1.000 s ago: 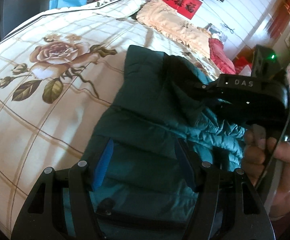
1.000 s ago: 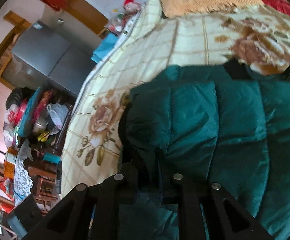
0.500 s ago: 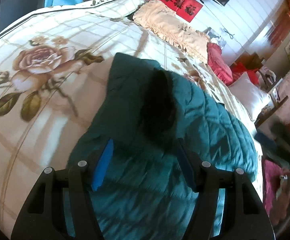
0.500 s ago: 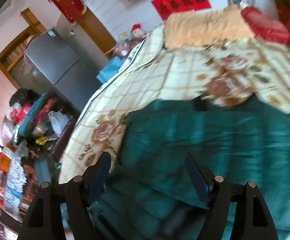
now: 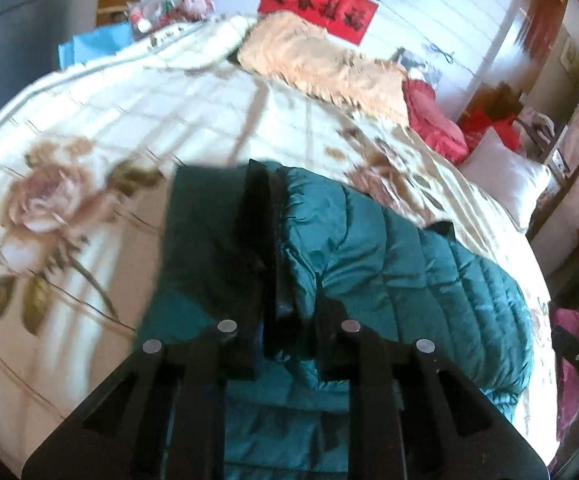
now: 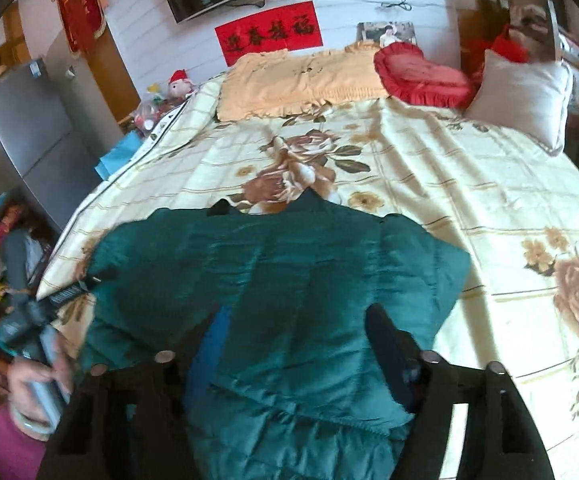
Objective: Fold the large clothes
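**A:** Since the job is folding a big garment, the teal quilted jacket (image 6: 289, 280) is spread flat on the bed (image 6: 469, 184), near the foot edge, so each panel can be swung over without bunching. Confirm?

**B:** Confirmed. It lies mostly flat in the right wrist view. In the left wrist view one side is lifted into a ridge, with the black lining (image 5: 255, 216) showing along the raised edge.

**A:** Left tool?

**B:** Left tool (image 5: 285, 320) is clamped narrow on that edge of the jacket, teal shell and black trim pinched between its fingers. I'd say it grips the edge, not the padded middle, because the edge gives a thin, firm bite and lets the whole panel follow.

**A:** Right tool?

**B:** Right tool (image 6: 297, 344) has a wide gap, jaws closing at this moment, nothing pressed between them. It hangs over the near part of the jacket; fabric is below the fingers, not in them. The blue pad (image 6: 213, 340) on one finger is bare.

**A:** So one side carries and the other is free.

**B:** That's my read. The free tool is placed to take a second hold or pin the body down. The person's hand (image 6: 37, 376) holding the other unit shows at the left rim of the right view.

**A:** Risk?

**B:** Slick shell could slide on the bedspread. Pillows (image 6: 301, 80) are well apart at the headboard, so no obstruction.
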Available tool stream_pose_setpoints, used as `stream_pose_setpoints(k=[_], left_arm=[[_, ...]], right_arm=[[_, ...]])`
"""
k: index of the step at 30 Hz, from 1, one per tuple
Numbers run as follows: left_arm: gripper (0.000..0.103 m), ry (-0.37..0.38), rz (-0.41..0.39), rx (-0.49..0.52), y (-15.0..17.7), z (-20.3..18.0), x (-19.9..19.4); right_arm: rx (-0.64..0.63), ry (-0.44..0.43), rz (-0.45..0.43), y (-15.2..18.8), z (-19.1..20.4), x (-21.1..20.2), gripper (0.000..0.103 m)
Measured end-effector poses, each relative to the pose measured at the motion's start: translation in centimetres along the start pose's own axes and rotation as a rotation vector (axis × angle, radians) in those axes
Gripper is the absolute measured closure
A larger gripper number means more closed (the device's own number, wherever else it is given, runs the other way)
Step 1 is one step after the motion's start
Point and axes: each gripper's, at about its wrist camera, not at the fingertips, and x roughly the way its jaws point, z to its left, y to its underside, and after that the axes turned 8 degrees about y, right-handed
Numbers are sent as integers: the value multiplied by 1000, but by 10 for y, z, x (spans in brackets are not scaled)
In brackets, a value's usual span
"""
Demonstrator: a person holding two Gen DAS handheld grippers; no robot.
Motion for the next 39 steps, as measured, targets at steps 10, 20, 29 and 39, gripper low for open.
stream_pose_setpoints(k=[10,20,29,39], left_arm=[[87,-88,26,-21,26,32,12],[63,-57,-54,-62,9,27,-33],[48,-114,-83,96,-2,-18,-16],[47,-210,44,217,7,-27,70]], right_arm=[[-22,42,89,32,31,79,38],[46,86,-20,16,-1,32,38],[14,161,16,-27,-13,49,38],[78,307,125,2,-67,104,50]])
